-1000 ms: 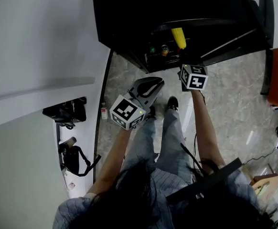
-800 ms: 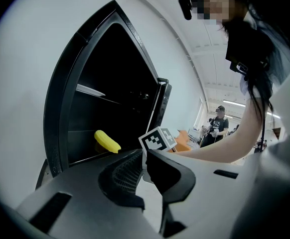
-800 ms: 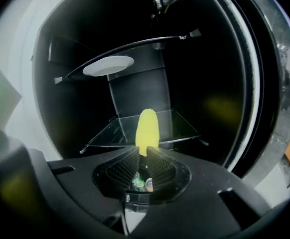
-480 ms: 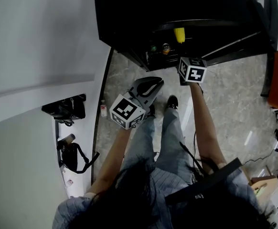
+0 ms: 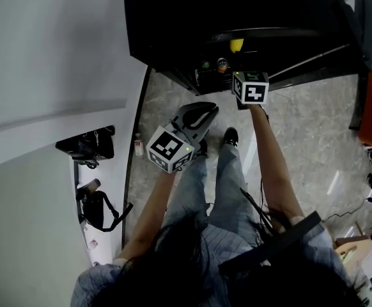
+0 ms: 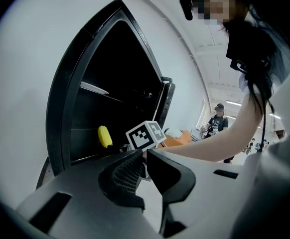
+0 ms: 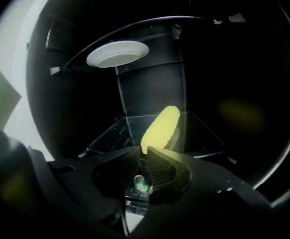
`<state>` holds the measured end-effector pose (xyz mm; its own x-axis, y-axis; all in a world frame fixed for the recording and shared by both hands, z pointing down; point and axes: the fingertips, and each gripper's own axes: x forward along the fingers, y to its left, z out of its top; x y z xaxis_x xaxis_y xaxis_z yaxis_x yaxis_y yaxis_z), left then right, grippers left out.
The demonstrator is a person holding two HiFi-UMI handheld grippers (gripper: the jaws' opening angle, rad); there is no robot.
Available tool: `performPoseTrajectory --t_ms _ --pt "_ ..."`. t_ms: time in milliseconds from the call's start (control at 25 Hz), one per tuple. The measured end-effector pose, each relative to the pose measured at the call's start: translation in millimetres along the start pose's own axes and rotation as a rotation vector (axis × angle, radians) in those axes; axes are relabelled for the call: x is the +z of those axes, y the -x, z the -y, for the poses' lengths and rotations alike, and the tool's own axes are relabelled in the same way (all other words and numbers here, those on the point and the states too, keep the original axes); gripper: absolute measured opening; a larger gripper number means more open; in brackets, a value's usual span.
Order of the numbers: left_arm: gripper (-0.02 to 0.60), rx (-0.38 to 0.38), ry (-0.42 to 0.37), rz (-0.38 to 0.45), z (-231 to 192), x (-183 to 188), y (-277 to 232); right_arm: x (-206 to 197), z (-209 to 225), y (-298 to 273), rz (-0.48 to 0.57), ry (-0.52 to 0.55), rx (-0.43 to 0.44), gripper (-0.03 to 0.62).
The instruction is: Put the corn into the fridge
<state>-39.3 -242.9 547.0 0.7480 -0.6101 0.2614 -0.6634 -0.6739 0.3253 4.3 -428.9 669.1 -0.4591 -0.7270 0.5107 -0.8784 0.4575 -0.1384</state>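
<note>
The right gripper [image 7: 146, 150] has its jaws narrow, pinching the lower end of the corn [image 7: 161, 128]. The cob juts forward and up from their tips, above the glass shelf [image 7: 205, 133] inside the dark fridge [image 5: 173, 18]. The left gripper [image 6: 144, 154] hangs outside with its jaws together and nothing between them.

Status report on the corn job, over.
Right gripper shut on the corn, by its end. Corn inside the fridge, above the glass shelf. Left gripper shut, empty, outside. Plate one shelf up, not in the way.
</note>
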Motion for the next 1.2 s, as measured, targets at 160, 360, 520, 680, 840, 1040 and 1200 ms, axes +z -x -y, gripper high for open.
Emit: performPoseTrajectory --t_ms 160,360,520,680,840,1040,1200 --pt "0.018 -0.004 -0.002 -0.002 1.3 -0.1 0.3 -0.5 3.0 9.7 0.013 -0.042 -0.005 0.057" --pt "0.018 0.008 0.007 0.008 5.4 6.6 6.8 -6.1 -2.0 35.1 0.018 -0.120 0.005 0.057" --pt "0.018 0.008 0.017 0.035 17.5 19.3 13.4 4.3 -18.7 66.1 0.022 -0.106 0.028 0.057" --pt "0.018 -0.015 -0.007 0.019 30.8 26.8 17.1 15.2 -33.3 98.8 0.043 -0.157 0.037 0.057" --pt "0.018 -0.049 -0.042 0.009 45.3 34.3 24.0 19.7 -38.9 128.1 0.061 -0.171 0.020 0.057" --pt "0.018 -0.086 -0.054 -0.019 59.7 29.5 37.1 34.9 -51.1 168.7 0.101 -0.176 -0.004 0.057" --pt "0.018 -0.121 -0.053 -0.037 76.2 26.2 56.4 37.7 -64.3 212.1 0.132 -0.219 -0.016 0.057"
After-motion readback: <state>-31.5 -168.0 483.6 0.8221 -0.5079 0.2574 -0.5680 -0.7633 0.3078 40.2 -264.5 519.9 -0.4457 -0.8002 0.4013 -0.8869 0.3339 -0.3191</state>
